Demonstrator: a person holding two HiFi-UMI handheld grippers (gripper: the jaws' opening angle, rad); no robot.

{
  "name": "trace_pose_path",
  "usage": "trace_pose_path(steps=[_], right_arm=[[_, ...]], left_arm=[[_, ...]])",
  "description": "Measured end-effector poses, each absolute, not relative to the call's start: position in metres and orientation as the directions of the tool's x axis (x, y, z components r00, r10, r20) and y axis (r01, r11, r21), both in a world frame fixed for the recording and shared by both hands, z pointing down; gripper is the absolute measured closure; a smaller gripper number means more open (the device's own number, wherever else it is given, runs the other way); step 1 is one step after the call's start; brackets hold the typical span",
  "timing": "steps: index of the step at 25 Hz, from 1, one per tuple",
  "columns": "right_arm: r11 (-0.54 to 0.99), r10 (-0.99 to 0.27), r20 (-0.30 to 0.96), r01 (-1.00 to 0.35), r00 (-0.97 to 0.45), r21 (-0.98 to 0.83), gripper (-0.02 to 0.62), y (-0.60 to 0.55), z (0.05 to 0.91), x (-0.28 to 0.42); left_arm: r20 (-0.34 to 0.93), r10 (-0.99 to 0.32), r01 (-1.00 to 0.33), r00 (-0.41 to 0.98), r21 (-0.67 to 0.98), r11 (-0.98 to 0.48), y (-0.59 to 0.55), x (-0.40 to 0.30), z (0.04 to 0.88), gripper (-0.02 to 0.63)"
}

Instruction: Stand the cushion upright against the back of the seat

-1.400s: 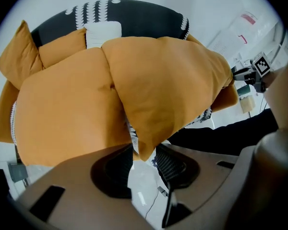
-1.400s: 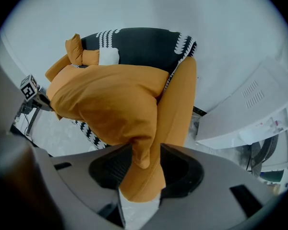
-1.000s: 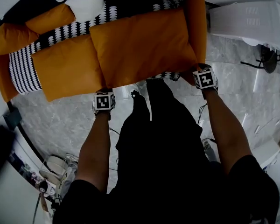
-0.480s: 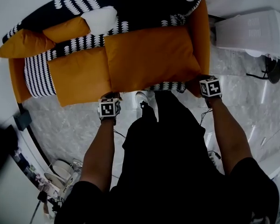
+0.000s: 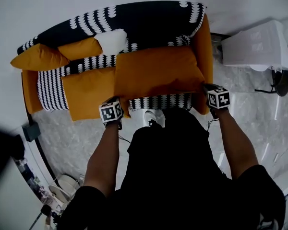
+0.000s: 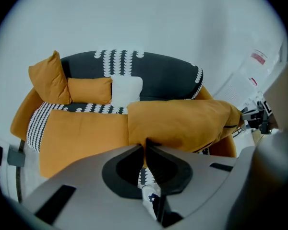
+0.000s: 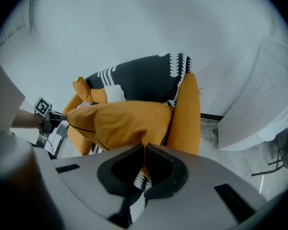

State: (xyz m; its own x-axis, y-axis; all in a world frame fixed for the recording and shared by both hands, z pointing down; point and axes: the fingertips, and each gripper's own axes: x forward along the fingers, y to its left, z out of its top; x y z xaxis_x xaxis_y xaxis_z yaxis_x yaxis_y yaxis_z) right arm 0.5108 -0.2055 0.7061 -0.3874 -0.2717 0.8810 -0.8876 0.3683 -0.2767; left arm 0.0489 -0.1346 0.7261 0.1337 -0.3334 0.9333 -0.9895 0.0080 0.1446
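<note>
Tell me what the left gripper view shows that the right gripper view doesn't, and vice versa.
Left gripper view only: where the left tool is shut on the orange cushion; the whole neighbouring seat cushion lying flat. Right gripper view only: where the right tool has just been closing onto that cushion's corner; a white vented unit. Both: the cushion and the dark backrest.

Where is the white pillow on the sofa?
In the head view, the white pillow leans on the sofa's dark backrest, just right of the small orange cushion and behind the big orange cushion.

Black short-sleeved shirt [image 5: 177,181]
</note>
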Motion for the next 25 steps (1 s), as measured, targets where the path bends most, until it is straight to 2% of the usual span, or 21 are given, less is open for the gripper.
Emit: trace_pose_path(steps=[7, 12, 25], right_arm=[[0.328, -0.363, 0.799, -0.869, -0.479, -0.371, 0.552, -0.247, 0.668, 0.505], [0.309, -0.424, 0.734, -0.847, -0.531, -0.433, 0.552, -0.285, 0.646, 0.503], [0.13, -0.58, 0.655, -0.848, -0.485, -0.513, 0.553, -0.378, 0.616, 0.505]], left_arm=[[0.877, -0.47, -0.976, 0.095, 0.176, 0.131, -0.183, 0.039, 0.679, 0.578], [0.829, -0.557, -0.976, 0.058, 0.163, 0.141, -0.236, 0.035, 0.644, 0.581], [0.789, -0.591, -0.978, 0.166, 0.208, 0.002, -0.347, 0.035, 0.599, 0.586]])
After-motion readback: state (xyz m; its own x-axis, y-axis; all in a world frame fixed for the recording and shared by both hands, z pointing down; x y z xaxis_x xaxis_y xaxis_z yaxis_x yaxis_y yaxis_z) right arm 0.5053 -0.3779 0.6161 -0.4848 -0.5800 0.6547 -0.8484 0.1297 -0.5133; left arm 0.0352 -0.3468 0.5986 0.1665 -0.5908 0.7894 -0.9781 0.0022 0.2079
